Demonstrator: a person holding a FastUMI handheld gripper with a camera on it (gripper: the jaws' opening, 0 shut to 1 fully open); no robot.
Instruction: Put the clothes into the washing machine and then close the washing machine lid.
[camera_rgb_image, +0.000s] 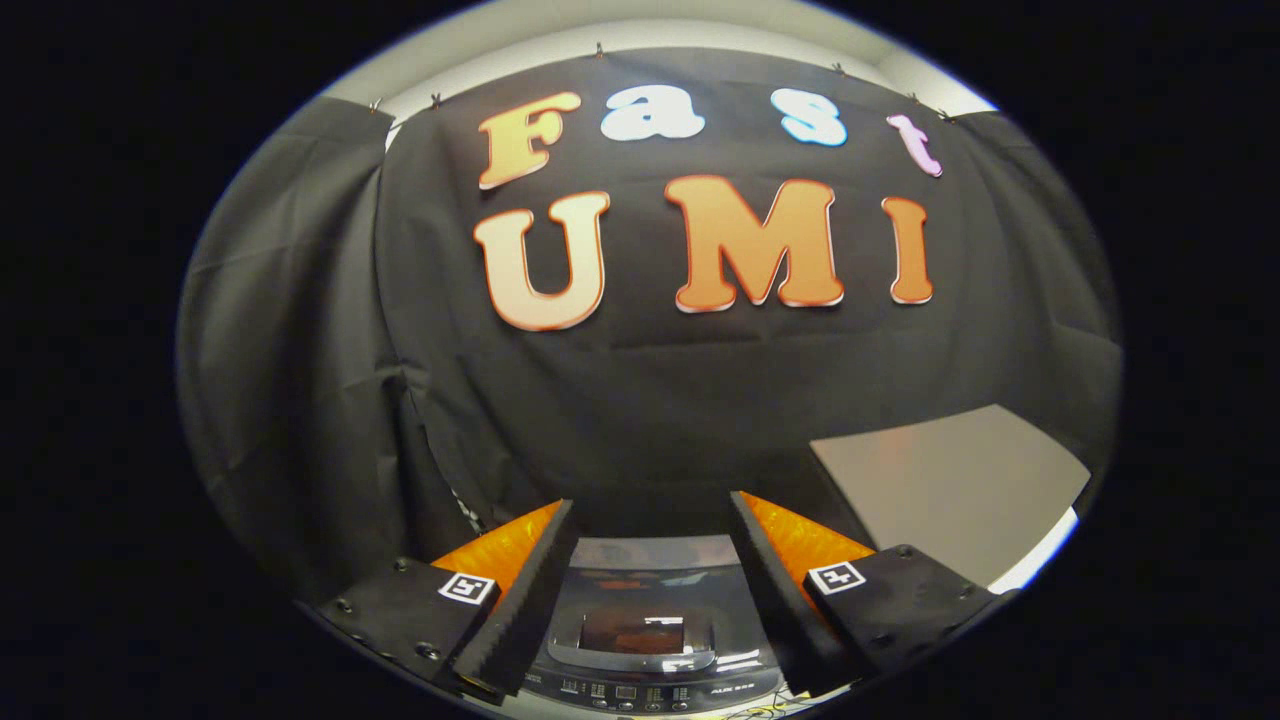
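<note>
Gripper view: the washing machine (650, 630) sits at the bottom centre of the frame, between the two fingers, its lid (640, 635) lying closed and its control panel (650, 692) along the lowest edge. The gripper (652, 520) has its fingers spread wide, holding nothing. A grey surface (950, 490) lies at lower right against the black booth wall (640, 400).

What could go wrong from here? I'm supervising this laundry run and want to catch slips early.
1. The washer lid looks closed, so it likely needs lifting first; the open gripper holds nothing.
2. No clothes are visible ahead, so swinging round to find them risks brushing the cloth wall.
3. The control panel sits between the fingers; descending here might press buttons.
</note>
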